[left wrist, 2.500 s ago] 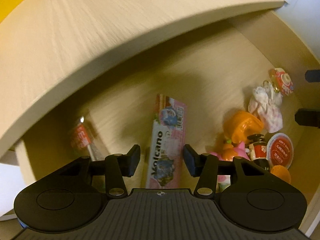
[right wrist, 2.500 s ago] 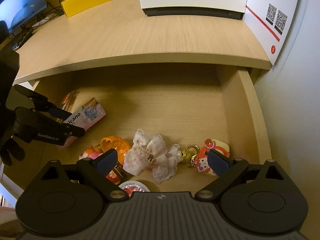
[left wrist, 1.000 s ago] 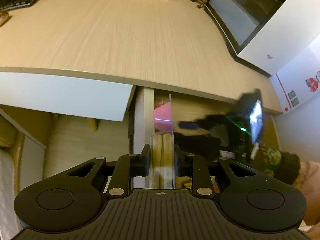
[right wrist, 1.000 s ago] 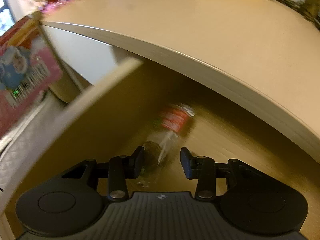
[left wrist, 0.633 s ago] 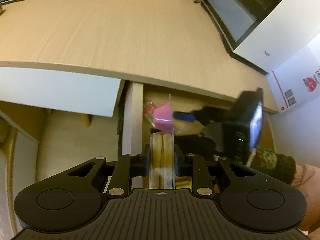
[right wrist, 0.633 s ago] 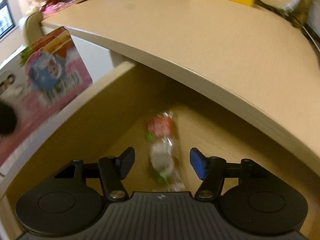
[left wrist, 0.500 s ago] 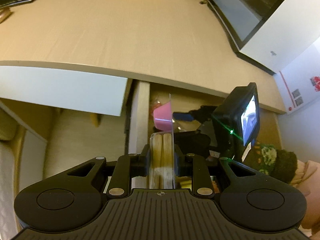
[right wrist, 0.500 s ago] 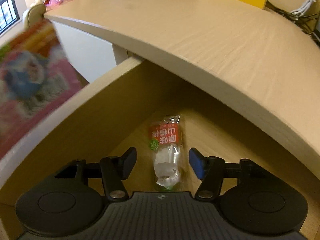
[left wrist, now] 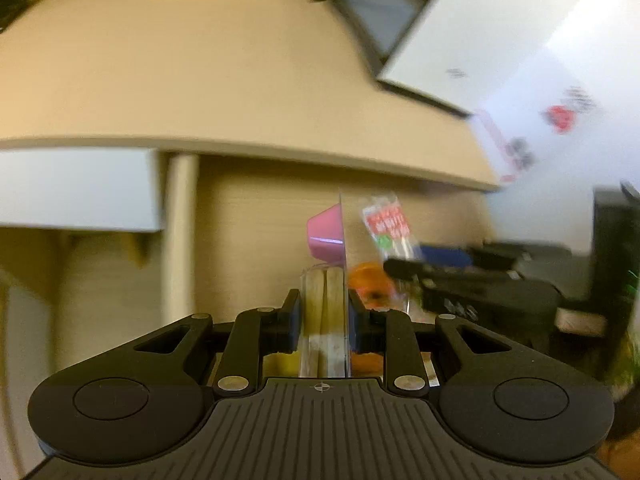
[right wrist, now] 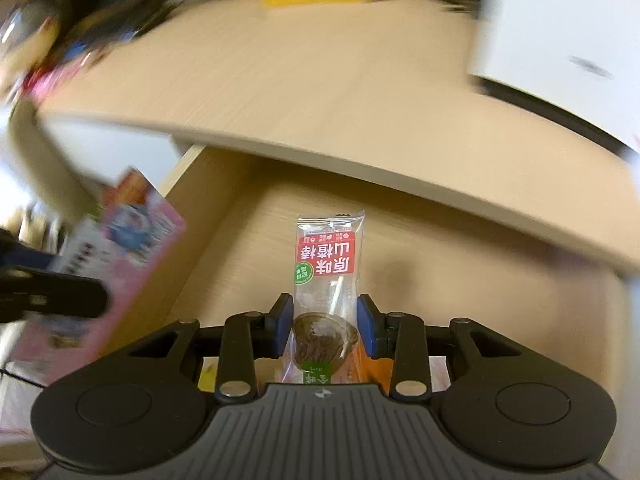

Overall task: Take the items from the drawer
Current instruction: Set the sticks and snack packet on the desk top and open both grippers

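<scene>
- Above the open drawer [right wrist: 460,280], I am carrying one item in each gripper, and I judge both should be lifted clear of the desk edge [right wrist: 360,168] before being set on the desktop [left wrist: 180,80].
- Left gripper [left wrist: 323,320] is closing its jaws on the pink snack box [left wrist: 325,300], seen edge-on and standing upright between the pads.
- Right gripper [right wrist: 324,326] is pinching the clear hawthorn stick packet [right wrist: 329,264] near its lower end; the red label is pointing away from me.
- Keeping both grips firm seems wise, since the thin packet could be slipping.
- Blur is hiding finer detail.
</scene>
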`<act>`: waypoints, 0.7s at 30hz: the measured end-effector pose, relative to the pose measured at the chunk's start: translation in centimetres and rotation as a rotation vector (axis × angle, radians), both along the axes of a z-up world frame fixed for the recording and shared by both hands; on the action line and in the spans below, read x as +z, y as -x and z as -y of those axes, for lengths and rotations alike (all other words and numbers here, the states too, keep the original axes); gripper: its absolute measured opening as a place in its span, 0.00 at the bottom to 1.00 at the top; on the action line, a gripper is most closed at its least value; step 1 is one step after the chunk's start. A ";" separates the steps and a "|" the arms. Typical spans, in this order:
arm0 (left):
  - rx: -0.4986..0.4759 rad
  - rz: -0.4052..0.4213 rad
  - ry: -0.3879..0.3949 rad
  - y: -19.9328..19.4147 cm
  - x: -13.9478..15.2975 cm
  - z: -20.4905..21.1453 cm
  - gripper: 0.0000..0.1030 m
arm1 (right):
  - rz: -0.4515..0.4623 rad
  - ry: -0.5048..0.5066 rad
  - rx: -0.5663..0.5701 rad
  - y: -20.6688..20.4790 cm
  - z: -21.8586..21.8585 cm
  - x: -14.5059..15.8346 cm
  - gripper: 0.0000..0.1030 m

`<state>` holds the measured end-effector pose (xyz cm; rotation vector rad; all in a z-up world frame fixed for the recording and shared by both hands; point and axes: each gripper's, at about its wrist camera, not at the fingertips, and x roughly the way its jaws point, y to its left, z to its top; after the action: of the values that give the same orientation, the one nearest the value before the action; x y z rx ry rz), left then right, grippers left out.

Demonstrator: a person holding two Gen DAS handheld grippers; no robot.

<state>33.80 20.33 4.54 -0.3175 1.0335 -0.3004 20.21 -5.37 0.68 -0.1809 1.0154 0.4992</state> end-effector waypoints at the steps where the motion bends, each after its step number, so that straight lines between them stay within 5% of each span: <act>1: -0.023 0.022 0.019 -0.3 0.4 0.5 0.25 | 0.004 -0.027 -0.039 1.1 1.0 1.1 0.33; 9: -0.102 0.234 0.100 -7.9 3.5 5.1 0.25 | 0.214 -0.052 -0.211 2.8 6.9 8.4 0.33; 17: -0.022 0.270 0.103 -15.9 0.6 8.3 0.25 | 0.283 -0.065 -0.261 -5.7 7.6 8.6 0.33; 21: 0.002 0.260 -0.021 -18.2 -2.4 9.4 0.27 | 0.328 -0.081 -0.248 -11.4 6.1 4.9 0.35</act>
<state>52.04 10.91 2.10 -0.2529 0.7801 -0.3201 31.60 -11.45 5.53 -0.0596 0.6836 0.2722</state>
